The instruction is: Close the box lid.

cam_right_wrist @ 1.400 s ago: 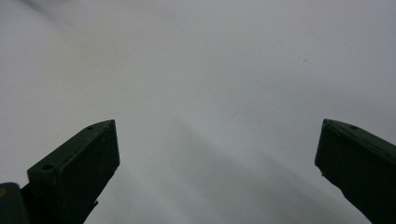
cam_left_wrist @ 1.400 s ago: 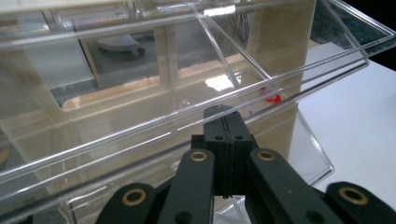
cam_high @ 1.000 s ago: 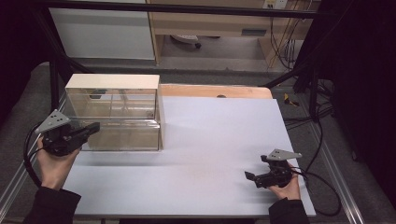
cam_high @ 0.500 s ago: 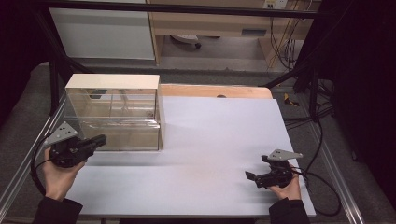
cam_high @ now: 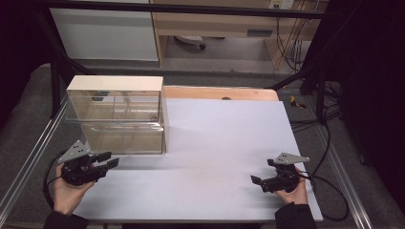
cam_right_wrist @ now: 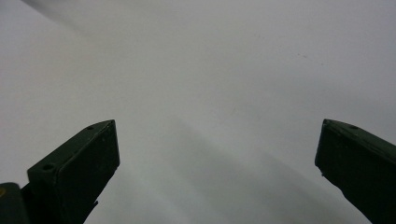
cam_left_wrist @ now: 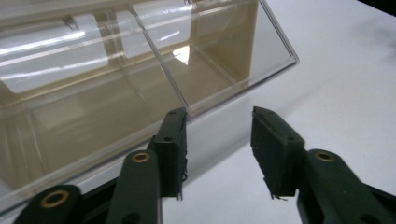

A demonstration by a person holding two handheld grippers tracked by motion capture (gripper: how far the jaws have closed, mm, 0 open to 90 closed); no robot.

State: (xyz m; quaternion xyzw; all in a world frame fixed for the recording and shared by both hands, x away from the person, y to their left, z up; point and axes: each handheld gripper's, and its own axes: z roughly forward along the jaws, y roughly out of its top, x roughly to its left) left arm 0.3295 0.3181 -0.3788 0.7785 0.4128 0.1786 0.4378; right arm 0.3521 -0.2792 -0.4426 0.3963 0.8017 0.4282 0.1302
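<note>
Left gripper [cam_high: 102, 162]: lower than a second ago, off the clear box's [cam_high: 114, 114] front, fingers just opened, nothing between | likely letting go or lining up on the flap | box: two-tier, wooden-sided, far left of white surface [cam_high: 215, 157] | right gripper [cam_high: 262, 183]: resting, fingers wide apart, empty

One clear bin [cam_high: 114, 116] (two tiers), two hand-held grippers [cam_high: 106, 162]
</note>
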